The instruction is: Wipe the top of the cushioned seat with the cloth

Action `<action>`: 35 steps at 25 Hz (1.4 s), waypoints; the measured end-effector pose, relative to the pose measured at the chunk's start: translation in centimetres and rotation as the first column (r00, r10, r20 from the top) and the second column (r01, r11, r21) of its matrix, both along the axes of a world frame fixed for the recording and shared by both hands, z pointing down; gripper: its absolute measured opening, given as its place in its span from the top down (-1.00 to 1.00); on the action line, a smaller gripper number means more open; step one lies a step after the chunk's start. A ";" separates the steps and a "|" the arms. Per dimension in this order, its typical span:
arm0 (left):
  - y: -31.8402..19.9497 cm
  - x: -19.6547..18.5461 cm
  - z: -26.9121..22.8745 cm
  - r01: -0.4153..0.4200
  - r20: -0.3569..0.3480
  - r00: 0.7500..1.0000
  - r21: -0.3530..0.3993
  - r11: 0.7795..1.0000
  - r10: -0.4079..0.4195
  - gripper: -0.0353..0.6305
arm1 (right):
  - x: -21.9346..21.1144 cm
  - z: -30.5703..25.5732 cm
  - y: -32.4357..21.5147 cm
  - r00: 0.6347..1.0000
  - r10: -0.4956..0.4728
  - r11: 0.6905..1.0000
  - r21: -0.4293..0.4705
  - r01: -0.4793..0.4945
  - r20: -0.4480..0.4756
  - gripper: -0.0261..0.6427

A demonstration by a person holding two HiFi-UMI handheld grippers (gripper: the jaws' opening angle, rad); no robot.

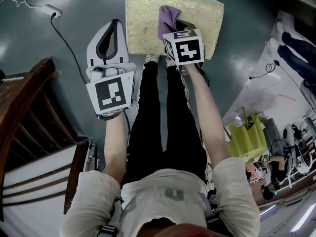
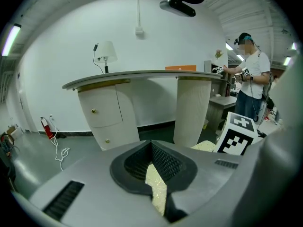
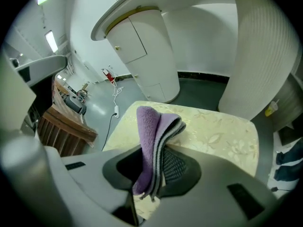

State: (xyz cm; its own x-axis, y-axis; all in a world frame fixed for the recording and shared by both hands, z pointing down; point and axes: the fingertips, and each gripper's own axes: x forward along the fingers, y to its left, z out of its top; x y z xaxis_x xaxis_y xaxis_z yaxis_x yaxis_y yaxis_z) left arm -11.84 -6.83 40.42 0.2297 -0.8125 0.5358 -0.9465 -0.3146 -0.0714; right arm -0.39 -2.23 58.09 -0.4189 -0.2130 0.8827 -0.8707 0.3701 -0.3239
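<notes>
Judging risk, largest item first: the cushioned seat (image 1: 143,31) is unbraced, so a firm wiping push could shift it. The left gripper (image 1: 114,24) hangs just off the seat's left edge, jaws together on nothing. The right gripper (image 3: 154,169) is clamped on the folded purple cloth (image 3: 149,126) over the seat's middle. Only a narrow fold is pinched, so drag on the brocade could pull it free. Only the right gripper view shows the fold's layers between the pads, and only the head view shows where both grippers stand.
</notes>
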 end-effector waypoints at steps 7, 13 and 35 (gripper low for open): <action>0.3 0.4 0.4 -0.021 0.020 1.000 -0.012 1.000 0.021 0.88 | 7.9 -0.1 0.7 0.994 0.027 1.000 0.010 -0.026 -0.103 0.65; -0.1 1.2 0.7 -0.039 0.035 0.999 -0.019 0.999 0.040 0.88 | 13.5 -0.1 1.3 0.985 0.072 0.997 0.020 -0.070 -0.158 0.65; -1.1 3.9 0.2 -0.116 0.023 0.993 -0.002 0.993 0.116 0.88 | 22.4 2.1 2.5 0.929 0.048 0.999 0.004 -0.050 -0.367 0.65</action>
